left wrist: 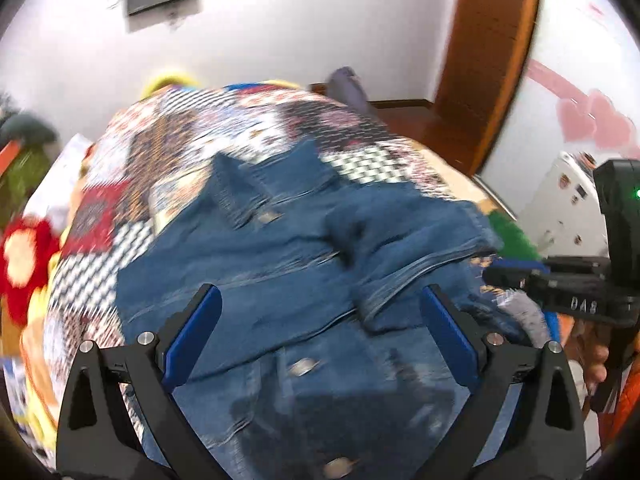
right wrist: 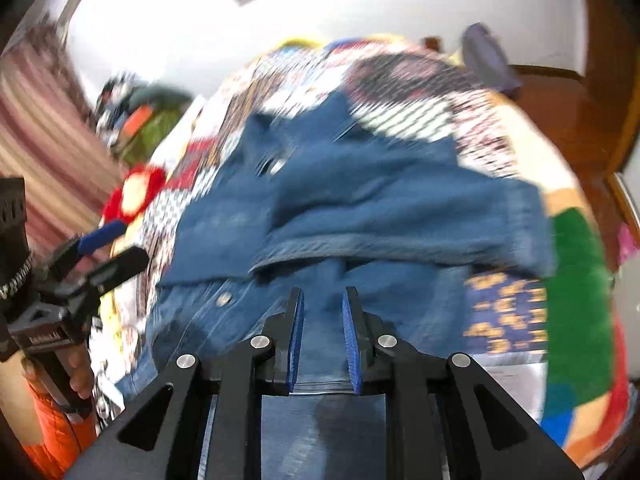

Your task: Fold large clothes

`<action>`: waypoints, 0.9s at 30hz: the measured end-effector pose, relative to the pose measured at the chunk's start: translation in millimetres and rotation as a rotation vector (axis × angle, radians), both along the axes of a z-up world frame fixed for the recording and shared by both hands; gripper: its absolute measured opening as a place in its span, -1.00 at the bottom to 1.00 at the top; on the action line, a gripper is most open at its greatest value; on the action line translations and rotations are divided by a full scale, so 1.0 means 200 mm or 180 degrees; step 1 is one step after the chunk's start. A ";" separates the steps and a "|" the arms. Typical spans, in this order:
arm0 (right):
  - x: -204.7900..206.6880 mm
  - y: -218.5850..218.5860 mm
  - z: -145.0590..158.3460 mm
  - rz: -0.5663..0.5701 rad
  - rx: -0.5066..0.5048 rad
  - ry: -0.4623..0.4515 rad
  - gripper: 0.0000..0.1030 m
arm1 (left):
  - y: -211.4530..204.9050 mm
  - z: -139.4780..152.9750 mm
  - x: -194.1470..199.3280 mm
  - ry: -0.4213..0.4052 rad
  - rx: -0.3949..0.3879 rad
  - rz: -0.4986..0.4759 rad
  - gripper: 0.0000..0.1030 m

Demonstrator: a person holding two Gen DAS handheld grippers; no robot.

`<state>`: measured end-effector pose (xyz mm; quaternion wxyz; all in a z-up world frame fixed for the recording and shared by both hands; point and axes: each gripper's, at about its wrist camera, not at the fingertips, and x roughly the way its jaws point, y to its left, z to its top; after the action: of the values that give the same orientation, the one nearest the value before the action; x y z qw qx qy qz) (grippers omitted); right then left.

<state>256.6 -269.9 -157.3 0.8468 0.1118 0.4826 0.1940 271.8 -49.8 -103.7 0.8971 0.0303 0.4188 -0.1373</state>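
My left gripper [left wrist: 320, 328] hangs with its jaws spread wide and empty above the denim jacket [left wrist: 280, 264], which lies partly folded, one flap doubled over its middle, on the patchwork quilt [left wrist: 248, 120] near the bed's front edge. My right gripper [right wrist: 323, 336] has its jaws drawn nearly together; blur hides whether denim is pinched between them. I judge a fold is mid-step; the next move calls for seizing the near hem.

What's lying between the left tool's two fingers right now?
Only the denim jacket lying below the open left tool, untouched by its pads; the left wrist view shows this.
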 end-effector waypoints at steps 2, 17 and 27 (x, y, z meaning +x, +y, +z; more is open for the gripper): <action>0.00 -0.15 0.04 -0.0239 0.0006 -0.0086 -0.70 | -0.12 0.01 0.05 0.0030 0.0000 -0.0197 0.96; -0.09 -0.78 -0.09 -0.1114 -0.0033 0.0082 -0.70 | -0.85 -0.53 0.45 0.0913 0.0660 -0.1061 0.65; -0.02 -0.68 -0.23 -0.0923 -0.0077 0.0308 -0.70 | -0.63 -0.46 0.57 0.0803 0.0240 -0.0618 -0.65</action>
<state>252.4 -405.9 -202.3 0.8429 0.1793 0.5039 0.0582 385.2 -175.5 -195.6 0.8181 0.0868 0.5281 -0.2102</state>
